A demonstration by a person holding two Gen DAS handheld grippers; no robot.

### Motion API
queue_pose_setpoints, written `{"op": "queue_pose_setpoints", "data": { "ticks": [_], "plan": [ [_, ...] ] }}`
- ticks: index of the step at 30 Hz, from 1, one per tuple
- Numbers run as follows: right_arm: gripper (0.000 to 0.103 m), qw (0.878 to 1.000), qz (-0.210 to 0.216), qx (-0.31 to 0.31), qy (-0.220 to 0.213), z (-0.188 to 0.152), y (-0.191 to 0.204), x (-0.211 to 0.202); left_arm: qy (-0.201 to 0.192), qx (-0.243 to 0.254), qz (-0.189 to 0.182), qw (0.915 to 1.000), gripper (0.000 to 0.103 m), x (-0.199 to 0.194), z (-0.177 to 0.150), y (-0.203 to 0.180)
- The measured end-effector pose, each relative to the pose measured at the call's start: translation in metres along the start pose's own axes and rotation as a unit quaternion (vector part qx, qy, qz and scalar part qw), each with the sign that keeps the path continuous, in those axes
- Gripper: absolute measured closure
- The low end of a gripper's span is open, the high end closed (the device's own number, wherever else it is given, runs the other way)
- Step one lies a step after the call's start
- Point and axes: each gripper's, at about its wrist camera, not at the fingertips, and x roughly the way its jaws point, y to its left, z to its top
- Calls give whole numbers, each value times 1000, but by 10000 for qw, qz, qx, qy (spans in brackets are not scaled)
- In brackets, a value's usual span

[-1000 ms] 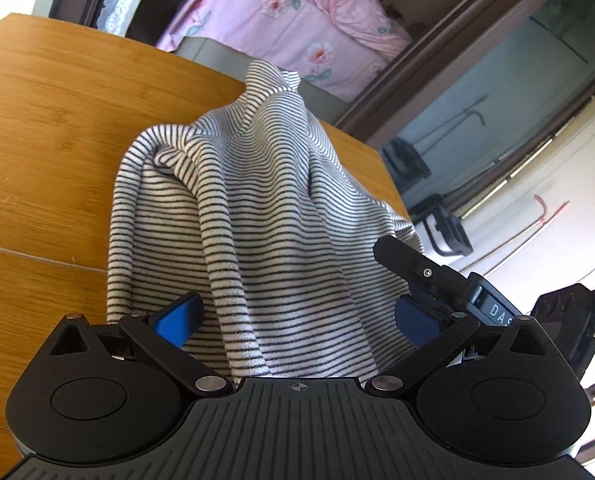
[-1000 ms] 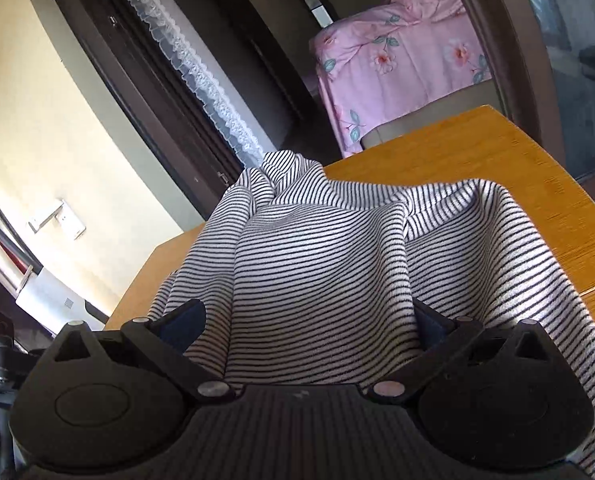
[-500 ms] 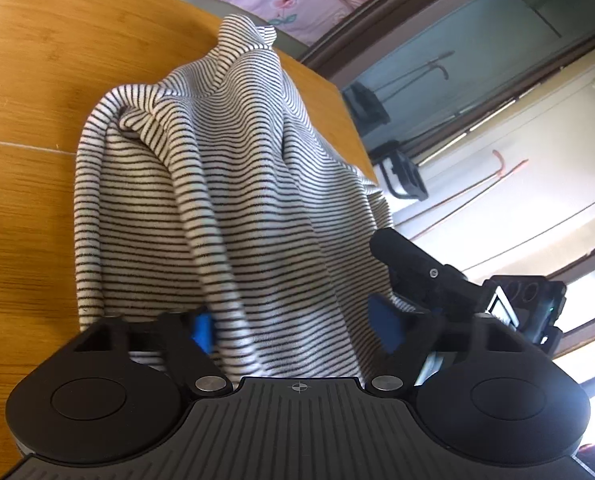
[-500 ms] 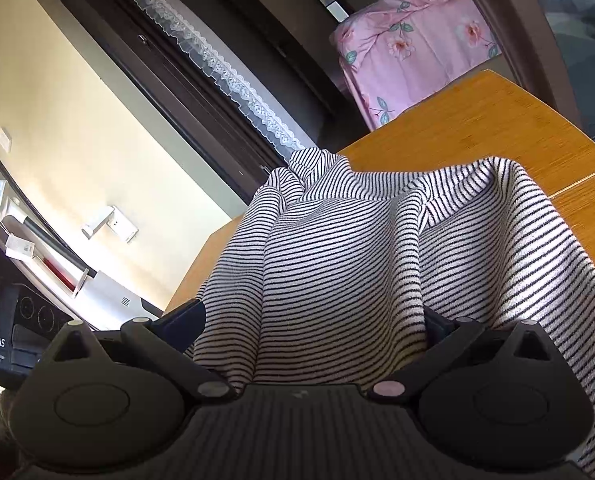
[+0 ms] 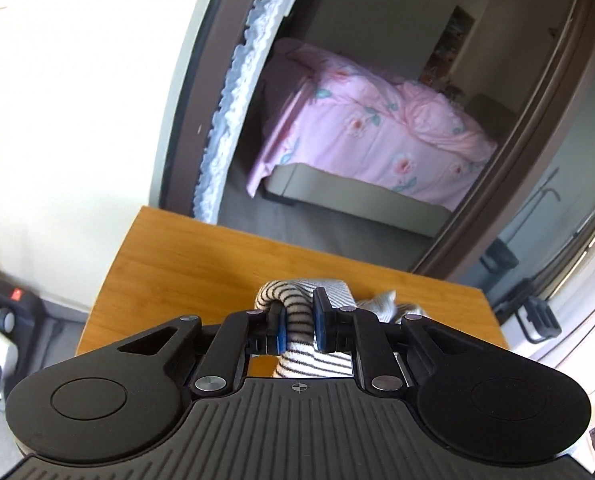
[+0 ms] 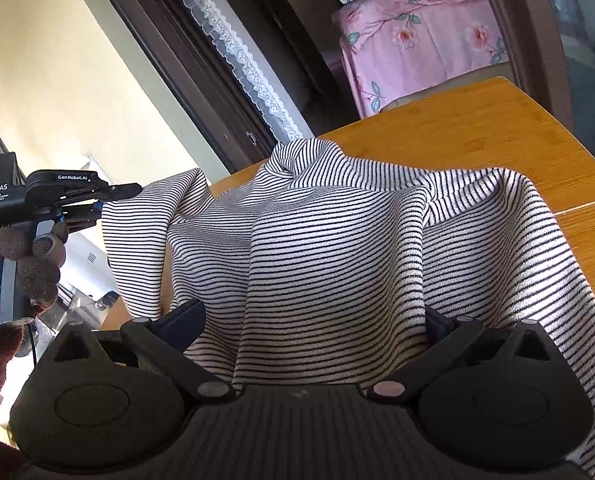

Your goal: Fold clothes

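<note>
We hold the left gripper [image 5: 299,322] closed on a bunched edge of the shirt [image 6: 337,248], the striped cloth pinched between its blue pads [image 5: 280,326]. Seen from the right wrist, that same gripper [image 6: 131,189] sits off to the left of the table [image 6: 477,128] and lifts one corner of the shirt up and away from the wood, with a gloved hand [image 6: 29,256] on its handle.

Our right gripper [image 6: 313,320] has its jaws spread wide. Cloth drapes across the gap between the fingers [image 6: 185,318], so it straddles the shirt without pinching it.

The shirt lies mostly on the table, humped and wrinkled, with its collar at the far end, toward the doorway and the pink bed [image 6: 425,28]. Its long axis runs away from the right gripper, near hem to far collar. The raised corner in the left gripper stretches a sheet of cloth out to the left side.

The relation that matters: the bulk of the shirt lies to the right of the left gripper and straight ahead of the right one. We judge the next move is a fold across the long axis or a spreading pull, and for either the right gripper would need to close on the near edge, which it already straddles. The right gripper is the nearer to that edge; the left has its grip. We reckon the fold is barely begun, since the shirt is not yet flat.
</note>
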Motion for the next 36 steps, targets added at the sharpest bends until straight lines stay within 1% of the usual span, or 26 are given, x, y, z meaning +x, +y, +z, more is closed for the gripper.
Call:
{"op": "queue_pose_setpoints", "data": {
  "ticks": [1, 2, 4, 5, 7, 8, 9, 11, 13, 15, 16, 17, 18, 19, 20, 23, 24, 25, 26, 29, 30, 31, 33, 34, 35, 36],
  "plan": [
    [0, 9996, -107, -226, 139, 2, 7, 3, 142, 3, 28, 9999, 83, 4, -1, 6],
    [0, 9983, -215, -466, 289, 3, 14, 6, 258, -21, -12, 9997, 70, 5, -4, 10],
    [0, 9936, -413, -893, 552, 8, 25, 11, 479, -118, -187, 9986, 50, 5, -9, 19],
    [0, 9934, -475, -901, 537, 12, 29, 9, 558, -105, -262, 9980, 42, 2, -13, 21],
    [0, 9907, -712, -1130, 256, 26, 40, 4, 660, -24, -375, 9971, 30, -5, -21, 23],
    [1, 9861, -933, -1377, 46, 31, 49, 1, 605, 121, -362, 9974, 16, -14, -24, 22],
    [2, 9803, -1132, -1612, -140, 36, 57, 1, 550, 265, -348, 9975, 8, -22, -27, 21],
    [9, 9699, -1390, -1965, -358, 45, 70, 10, 438, 554, -321, 9970, 7, -39, -33, 20],
    [11, 9684, -1385, -2058, -252, 53, 74, 31, 314, 599, -351, 9971, 5, -54, -35, 19],
    [19, 9566, -1556, -2465, -31, 49, 79, 57, 185, 566, -506, 9969, 4, -55, -33, 9],
    [42, 9497, -1640, -2666, 79, 47, 81, 70, 120, 555, -605, 9966, 4, -53, -31, 3],
    [75, 9423, -1722, -2865, 189, 46, 83, 84, 94, 567, -702, 9959, 3, -48, -31, -5],
    [85, 9338, -1810, -3079, 230, 47, 83, 90, 120, 611, -796, 9949, 3, -41, -34, -14],
    [90, 9239, -1904, -3314, 165, 52, 79, 87, 147, 655, -889, 9938, 3, -33, -36, -22],
    [94, 9116, -2050, -3562, 46, 59, 77, 83, 174, 699, -983, 9926, 2, -26, -39, -31],
    [97, 8601, -2903, -4149, -616, 95, 65, 66, 277, 885, -1274, 9875, 1, -3, -49, -56],
    [97, 8464, -3153, -4224, -758, 108, 57, 64, 286, 953, -1354, 9858, 1, 5, -53, -64],
    [97, 8399, -3338, -4205, -793, 120, 46, 67, 282, 1016, -1430, 9841, 1, 13, -58, -72],
    [97, 8367, -3492, -4147, -766, 130, 34, 71, 268, 1057, -1482, 9829, 1, 22, -63, -80],
    [96, 8439, -3751, -3819, -367, 145, -4, 95, 190, 1137, -1458, 9826, 0, 51, -84, -100],
    [95, 8518, -3694, -3705, -266, 145, -15, 97, 183, 1162, -1386, 9833, 0, 59, -91, -103],
    [94, 8640, -3560, -3556, -203, 146, -23, 95, 196, 1230, -1274, 9840, 0, 65, -99, -103],
    [84, 8868, -3314, -3209, -269, 146, -29, 75, 255, 1503, -955, 9837, 0, 74, -113, -100],
    [70, 8996, -3100, -3051, -391, 145, -28, 56, 284, 1639, -794, 9829, 0, 78, -121, -98],
    [52, 9122, -2813, -2937, -493, 141, -24, 34, 285, 1770, -679, 9815, 0, 80, -125, -96],
    [45, 9225, -2503, -2885, -554, 134, -19, 13, 246, 1897, -626, 9795, 0, 76, -126, -94]
  ]
}}
